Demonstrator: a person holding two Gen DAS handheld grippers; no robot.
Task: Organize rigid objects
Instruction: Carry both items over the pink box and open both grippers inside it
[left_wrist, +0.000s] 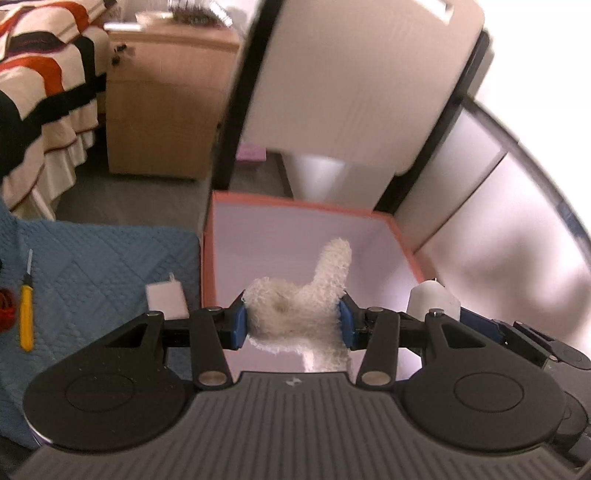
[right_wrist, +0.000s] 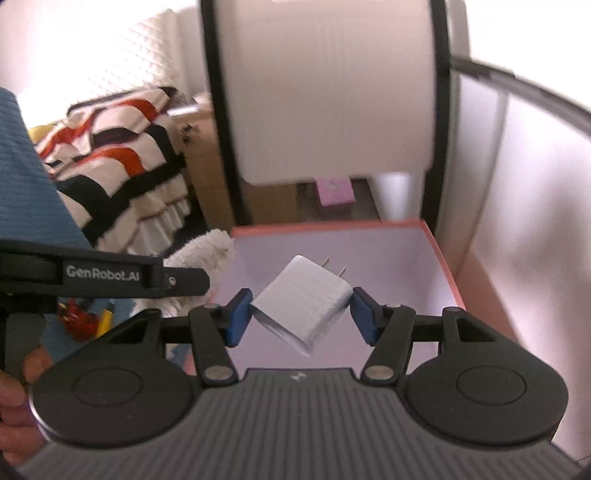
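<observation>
Over the pink-rimmed box (left_wrist: 406, 240), left jaws clamp a fluffy toy (left_wrist: 299, 306), right jaws a white charger (right_wrist: 303, 302).

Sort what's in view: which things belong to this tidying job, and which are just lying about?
In the job:
left claw shut on fluffy white toy
right claw shut on white charger
pink-rimmed box

Lying about:
yellow screwdriver
blue mat
striped bedspread
wooden cabinet

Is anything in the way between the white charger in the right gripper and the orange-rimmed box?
Nothing visible. The right gripper holds the white charger over the open box, whose floor below looks bare.
</observation>
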